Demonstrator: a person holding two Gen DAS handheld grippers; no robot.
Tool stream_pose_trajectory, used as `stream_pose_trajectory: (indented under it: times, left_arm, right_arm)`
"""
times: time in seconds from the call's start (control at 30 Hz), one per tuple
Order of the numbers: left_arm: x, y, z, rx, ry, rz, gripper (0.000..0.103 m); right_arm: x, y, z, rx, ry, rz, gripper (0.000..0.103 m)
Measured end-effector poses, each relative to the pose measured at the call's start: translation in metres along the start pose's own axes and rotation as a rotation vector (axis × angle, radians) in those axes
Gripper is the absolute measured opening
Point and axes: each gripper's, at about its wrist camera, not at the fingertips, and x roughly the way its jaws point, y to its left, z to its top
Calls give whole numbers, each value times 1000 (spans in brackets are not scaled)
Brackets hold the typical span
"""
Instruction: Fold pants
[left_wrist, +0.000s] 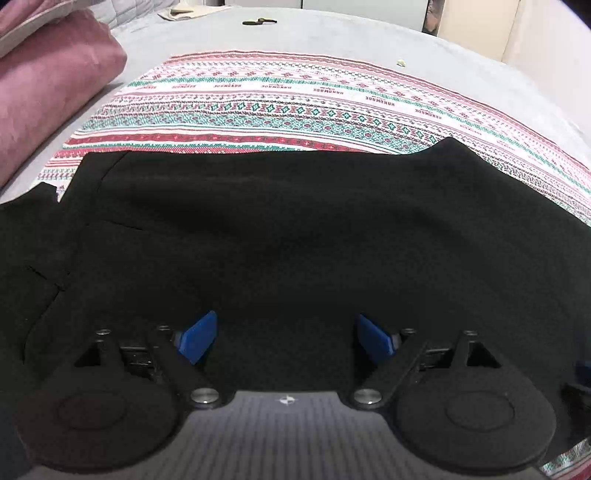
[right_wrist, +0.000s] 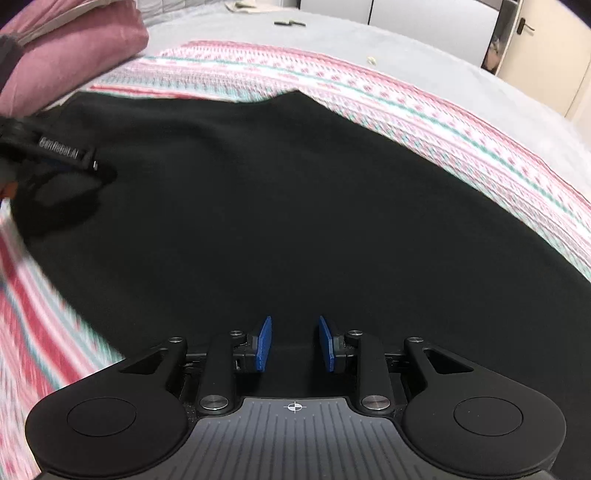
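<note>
Black pants (left_wrist: 277, 240) lie spread flat on a striped, patterned cloth (left_wrist: 295, 103). A folded-over layer shows along their left side. My left gripper (left_wrist: 286, 338) hovers over the near part of the pants, blue pads (left_wrist: 199, 338) wide apart and nothing between them. In the right wrist view the pants (right_wrist: 277, 221) fill the middle. My right gripper (right_wrist: 295, 343) is above them, its blue pads (right_wrist: 264, 343) a narrow gap apart and not pinching any fabric. The left tool's black housing (right_wrist: 62, 153) sits over the pants' left edge.
The patterned cloth (right_wrist: 443, 122) covers a grey bed (left_wrist: 480, 74). A folded pink blanket (left_wrist: 55, 92) is stacked at the far left. A small dark object (left_wrist: 258, 21) and a pale scrap (left_wrist: 400, 62) lie far back. Cream cupboard doors (right_wrist: 535, 55) stand at the right.
</note>
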Motion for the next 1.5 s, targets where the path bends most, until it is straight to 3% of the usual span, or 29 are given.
stream_pose_trajectory:
  times: [0.1, 0.2, 0.3, 0.37, 0.43, 0.5, 0.63, 0.77, 1.0, 1.1, 1.33, 1.5]
  left_arm:
    - [-17, -8, 0, -35, -79, -42, 100]
    - [-27, -30, -3, 47, -147, -50, 101]
    - [-9, -50, -6, 96, -99, -47, 102]
    - [6, -56, -10, 96, -31, -50, 103]
    - [9, -63, -14, 145, -62, -12, 103]
    - [9, -66, -14, 171, -69, 4, 103]
    - [0, -64, -15, 126, -87, -19, 103]
    - [-9, -78, -18, 214, -138, -32, 103]
    - [0, -74, -12, 187, -102, -76, 103]
    - [3, -74, -11, 178, -98, -79, 103]
    - [-9, -83, -18, 155, -88, -101, 103]
    - [-14, -69, -11, 105, -100, -111, 103]
  right_arm:
    - [-12, -18, -15, 41, -3, 1, 32]
    - [-27, -43, -24, 157, -42, -49, 33]
    - [-28, -60, -28, 196, -43, -80, 38]
    - [-23, -67, -37, 186, -3, -127, 60]
    - [-24, -83, -46, 214, 3, -141, 69]
    - [-28, -103, -53, 269, 2, -152, 69]
    - [-39, -150, -70, 373, -3, -205, 69]
    - [-57, -204, -100, 557, -6, -290, 69]
    - [-78, -282, -144, 865, -10, -489, 69]
    - [-80, -301, -155, 935, -29, -551, 69]
    - [-94, -317, -163, 964, -41, -640, 71]
    - [-107, -328, -176, 1032, -100, -635, 71]
